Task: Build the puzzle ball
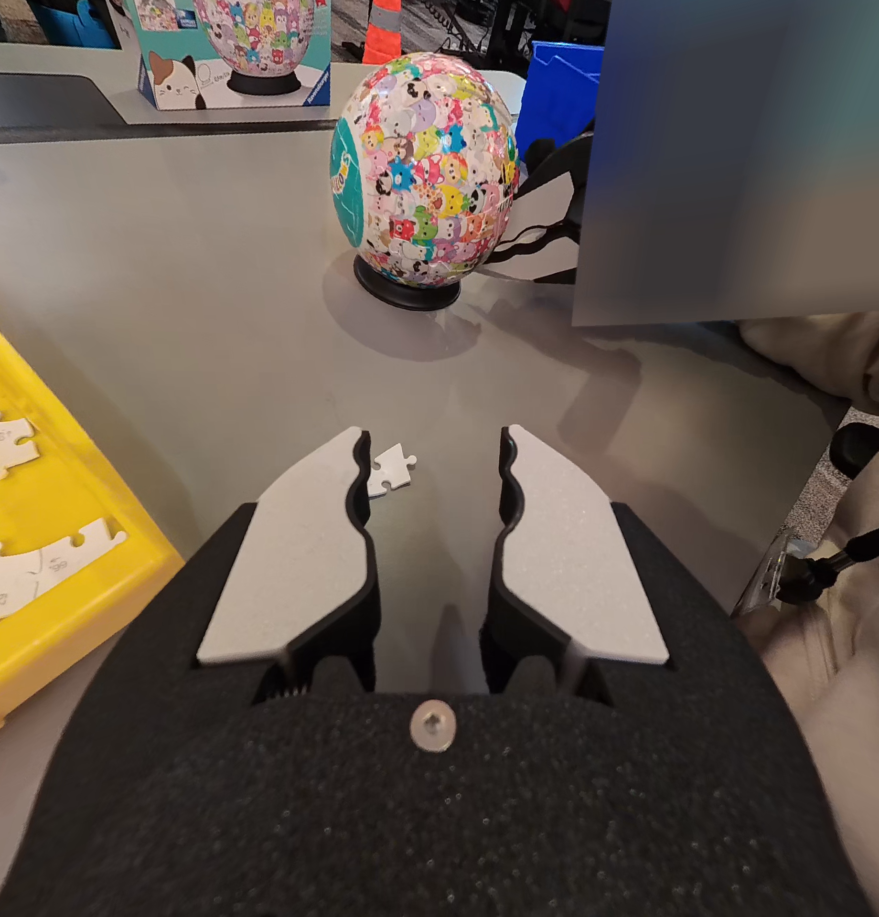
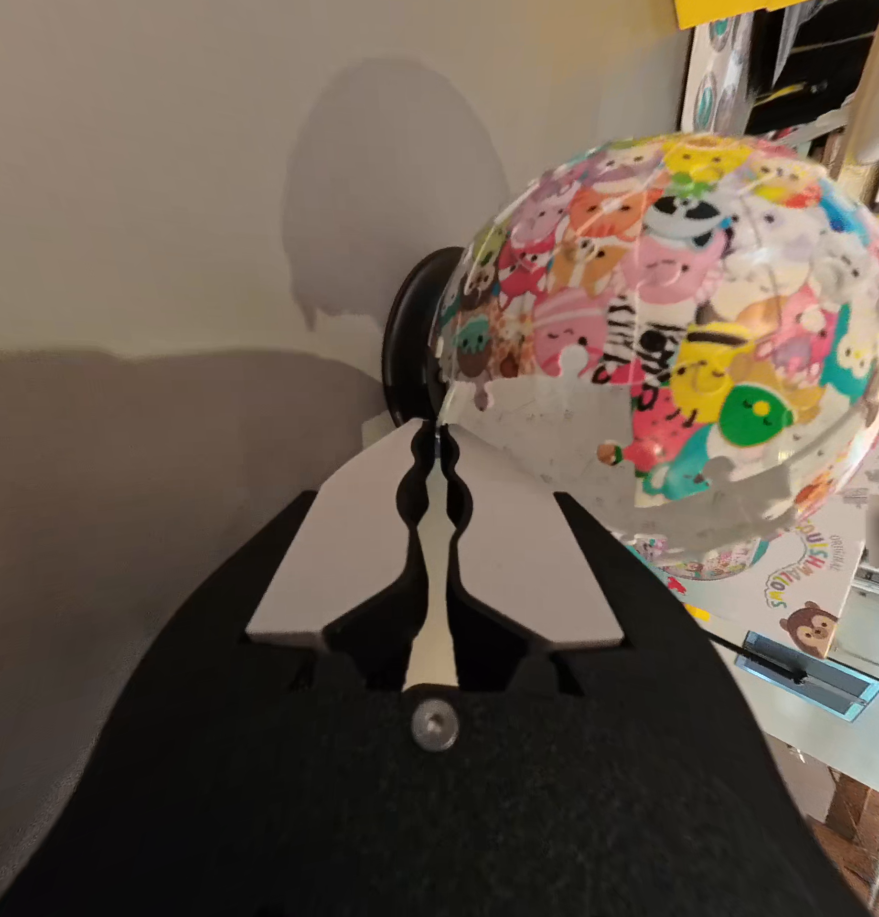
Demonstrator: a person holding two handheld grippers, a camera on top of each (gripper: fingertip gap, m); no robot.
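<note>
Our left gripper (image 1: 433,459) hangs with jaws apart over the counter (image 1: 179,297); a loose white puzzle piece (image 1: 391,470) lies face down just inside the left jaw's tip. Ahead of them the puzzle ball (image 1: 427,168) stands long axis upright on its black stand (image 1: 407,293). Our right gripper (image 2: 433,429) has jaws pinched on the thin edge of the ball's unfinished opening. We judge the shell light, stiff and brittle, so grip edges gently.
</note>
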